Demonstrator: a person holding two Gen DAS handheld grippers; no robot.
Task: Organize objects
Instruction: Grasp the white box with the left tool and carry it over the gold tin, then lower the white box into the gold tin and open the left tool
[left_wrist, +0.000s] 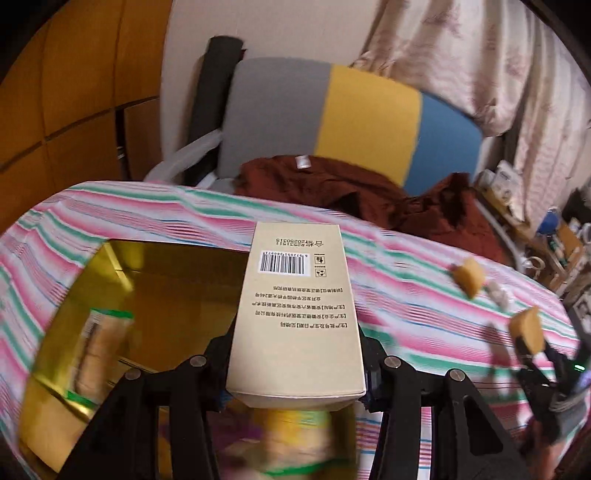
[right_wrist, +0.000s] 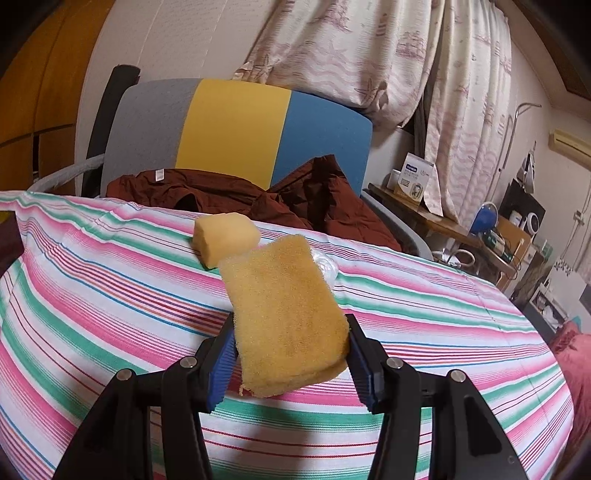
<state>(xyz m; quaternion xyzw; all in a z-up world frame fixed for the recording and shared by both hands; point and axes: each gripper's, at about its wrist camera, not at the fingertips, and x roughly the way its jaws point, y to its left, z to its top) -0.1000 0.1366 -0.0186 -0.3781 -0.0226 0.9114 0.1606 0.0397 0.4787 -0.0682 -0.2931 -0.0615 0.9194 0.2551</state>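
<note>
The left tool pinches a tall beige carton by its sides, barcode face up, holding it above the gold tray that lies on the striped cloth of the surface. A green-edged packet lies in the tray, blurred. The right tool clamps a yellow sponge between its blue pads and holds it clear of the cloth. A second sponge rests on the cloth just beyond it, near a dark red garment on the chair.
</note>
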